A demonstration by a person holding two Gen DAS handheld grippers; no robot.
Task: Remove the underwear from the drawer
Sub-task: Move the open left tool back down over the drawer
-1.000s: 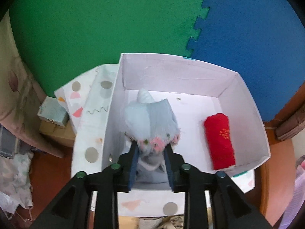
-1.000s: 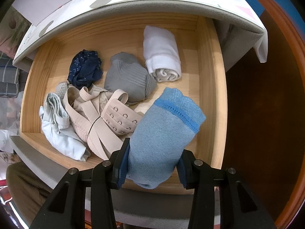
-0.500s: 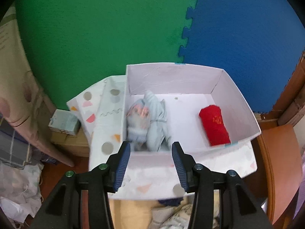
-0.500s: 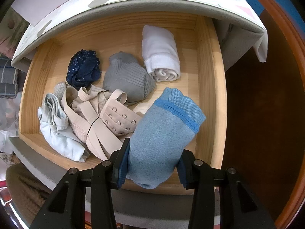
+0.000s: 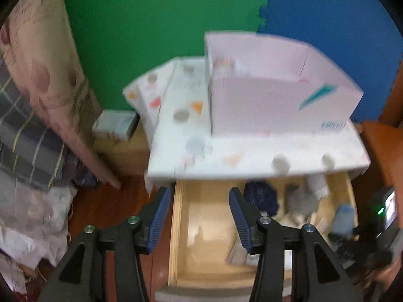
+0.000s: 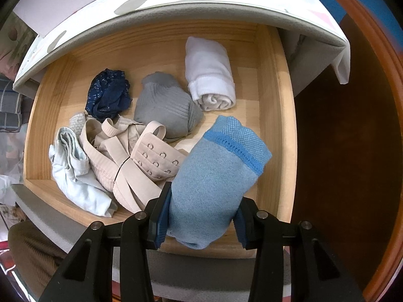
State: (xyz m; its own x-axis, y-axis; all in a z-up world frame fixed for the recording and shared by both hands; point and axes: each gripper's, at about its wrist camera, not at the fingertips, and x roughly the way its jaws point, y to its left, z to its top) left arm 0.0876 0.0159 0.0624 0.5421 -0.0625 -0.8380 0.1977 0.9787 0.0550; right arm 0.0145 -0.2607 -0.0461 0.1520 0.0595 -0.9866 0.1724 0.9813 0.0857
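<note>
The right gripper [image 6: 200,222] is clamped on a light blue roll [image 6: 214,183] over the drawer's [image 6: 275,115] near right corner. Left of it lie a beige bra [image 6: 133,158] and a pale blue piece [image 6: 73,173]; farther in, navy [image 6: 108,95], grey [image 6: 166,108] and white [image 6: 209,75] rolls. The left gripper [image 5: 199,219] is opening, nothing between its jaws, above the drawer's left wall. Beyond, a white box [image 5: 277,105] sits on top.

The open wooden drawer [image 6: 274,115] carries rolled underwear: a navy piece [image 6: 108,95] far left, a grey one [image 6: 166,108] in the middle, a white roll [image 6: 209,73] far right, and a beige bra [image 6: 141,156] and a pale blue garment [image 6: 73,173] near left. On the patterned tabletop [image 5: 252,158] above stands a white box [image 5: 272,103].
</note>
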